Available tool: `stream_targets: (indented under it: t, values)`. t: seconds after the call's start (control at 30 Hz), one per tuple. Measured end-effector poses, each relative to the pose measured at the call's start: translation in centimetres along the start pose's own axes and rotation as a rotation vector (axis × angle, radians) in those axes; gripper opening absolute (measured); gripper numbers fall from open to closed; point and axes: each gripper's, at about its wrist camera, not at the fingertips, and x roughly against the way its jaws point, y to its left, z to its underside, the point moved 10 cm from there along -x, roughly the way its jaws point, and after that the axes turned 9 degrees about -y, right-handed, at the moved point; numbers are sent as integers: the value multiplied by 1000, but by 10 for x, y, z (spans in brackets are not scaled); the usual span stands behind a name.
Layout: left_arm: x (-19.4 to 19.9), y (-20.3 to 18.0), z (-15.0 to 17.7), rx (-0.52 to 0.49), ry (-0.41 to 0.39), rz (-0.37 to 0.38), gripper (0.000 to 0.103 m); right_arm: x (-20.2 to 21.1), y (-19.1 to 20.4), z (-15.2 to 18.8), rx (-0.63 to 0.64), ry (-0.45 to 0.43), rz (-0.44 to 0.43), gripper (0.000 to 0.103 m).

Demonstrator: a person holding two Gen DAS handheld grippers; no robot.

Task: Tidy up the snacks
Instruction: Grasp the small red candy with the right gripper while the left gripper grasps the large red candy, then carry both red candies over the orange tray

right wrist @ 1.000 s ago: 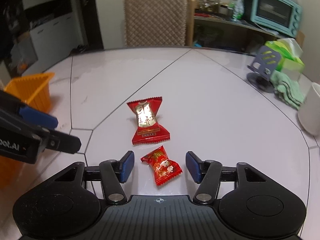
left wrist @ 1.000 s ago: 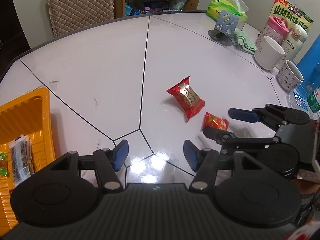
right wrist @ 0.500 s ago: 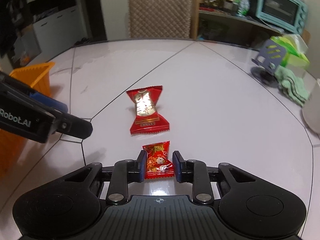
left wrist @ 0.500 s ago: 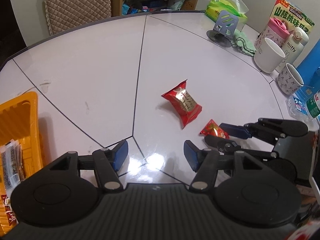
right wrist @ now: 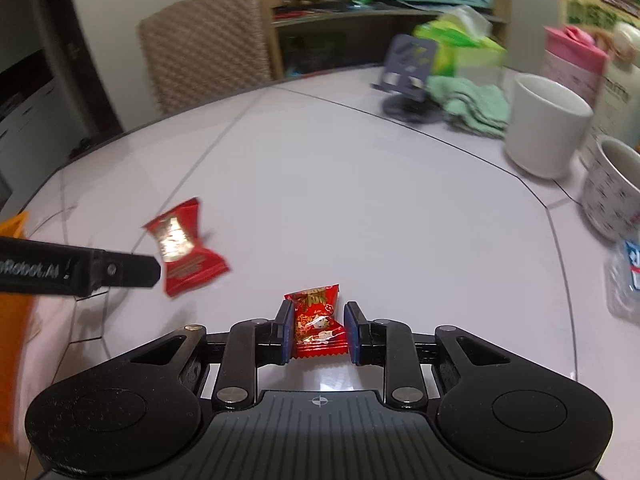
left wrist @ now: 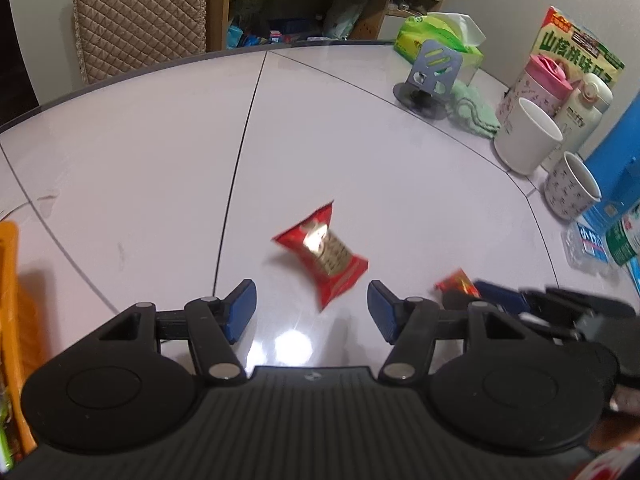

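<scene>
Your right gripper (right wrist: 317,330) has its jaws drawn in on the small red candy (right wrist: 316,322), one blue pad pressed to each side of the wrapper; held across its narrow middle like that, it looks secure enough to carry; whether it is clear of the table (right wrist: 360,200) you cannot tell from the wrist view. Your left gripper (left wrist: 312,310) has its jaws spread wide with nothing between them; the larger red snack packet (left wrist: 322,254) lies flat on the table just ahead at 12 o'clock, nearly centred in the gap, which suggests you are lining up to take it next.

The orange tray (left wrist: 10,320) sits at 9 o'clock at the edge of the left view, some wrapped snacks already in it; that is probably where both pieces belong.

In the left view your right gripper lies close at 3 o'clock, so the two tools could knock together if you swing both toward the tray at once. Far off at 1 to 2 o'clock stand the white mug (left wrist: 528,138), a patterned cup (left wrist: 572,190), a pink-lidded bottle (left wrist: 536,84), a phone stand (left wrist: 428,76), a green cloth (left wrist: 474,114) and a tissue pack (left wrist: 440,38); none blocks the way to the tray.
</scene>
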Motion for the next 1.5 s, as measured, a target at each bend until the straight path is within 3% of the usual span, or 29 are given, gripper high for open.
stream_targets:
  t: [0.33,0.7,1.13,1.5]
  values:
    - [-34,-4,-9,30,-9,-30,57,9,-29,3,-69,-27,72,27]
    - [-40,-7,-7,-11,-11,15,30,10,-21,8,-5,-31,77,27]
    - [-8,13,12,-34,40,27,27,5,-18,6,19,-3,91,32]
    - [21,19,30,-25,52,25,27,12,-4,17,74,31,85,27]
